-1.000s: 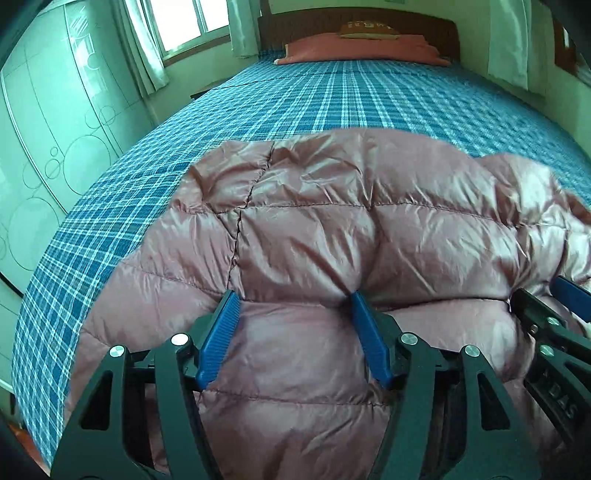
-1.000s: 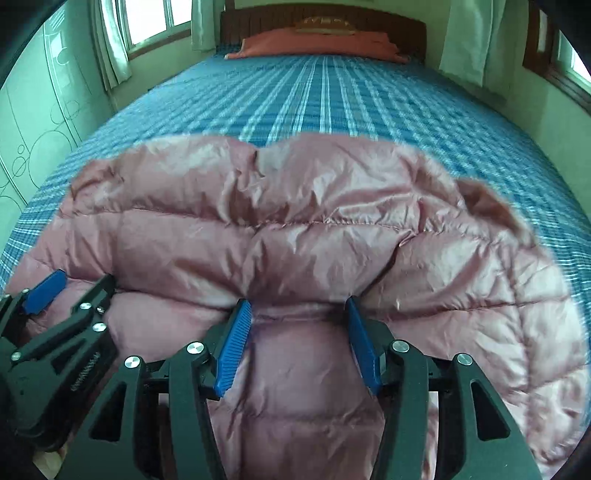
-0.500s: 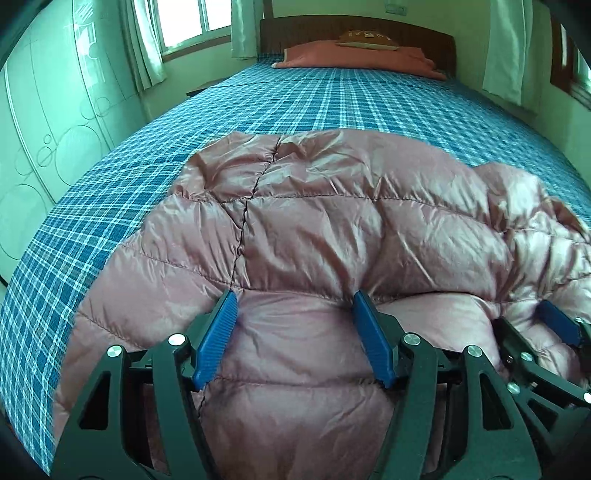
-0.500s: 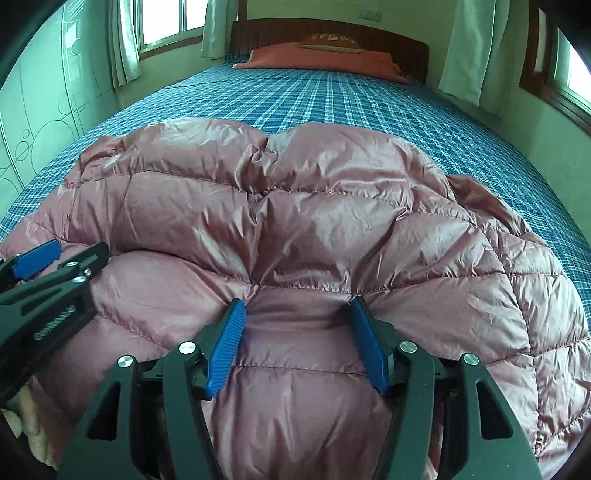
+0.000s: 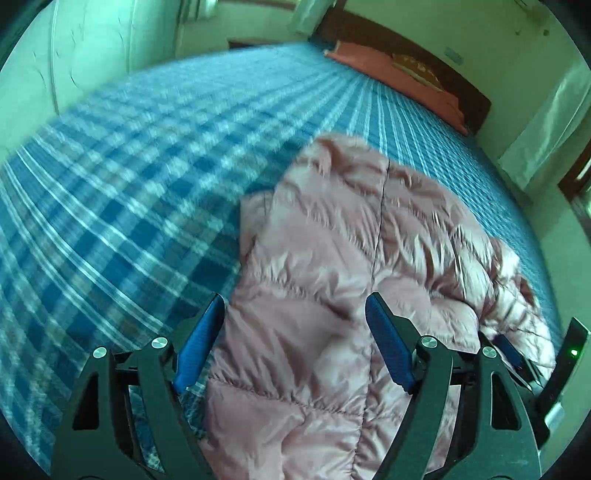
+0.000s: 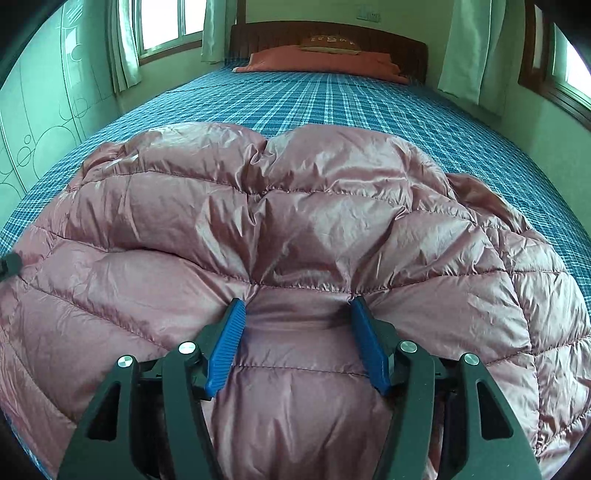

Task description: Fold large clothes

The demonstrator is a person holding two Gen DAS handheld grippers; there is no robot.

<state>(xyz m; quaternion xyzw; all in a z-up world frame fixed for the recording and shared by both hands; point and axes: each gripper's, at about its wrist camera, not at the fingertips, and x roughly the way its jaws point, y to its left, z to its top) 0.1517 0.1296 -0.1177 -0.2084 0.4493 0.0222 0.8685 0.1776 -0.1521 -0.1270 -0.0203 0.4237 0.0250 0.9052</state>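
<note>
A wide bed (image 6: 369,107) filled the room, spread with a blue plaid sheet (image 5: 122,206), a dark wooden headboard (image 6: 328,35) and an orange pillow (image 6: 321,61) far beyond the fingers; pale curtains (image 6: 463,48) hung by the windows. The jacket (image 6: 295,221), pink, glossy and quilted in puffy bands, lay crumpled on the sheet. The right gripper (image 6: 297,345) pressed its ribbed blue pads into a puckered fold, clamped on it. The left gripper (image 5: 295,345) was opening, its pads clear of the jacket lying between them.
</note>
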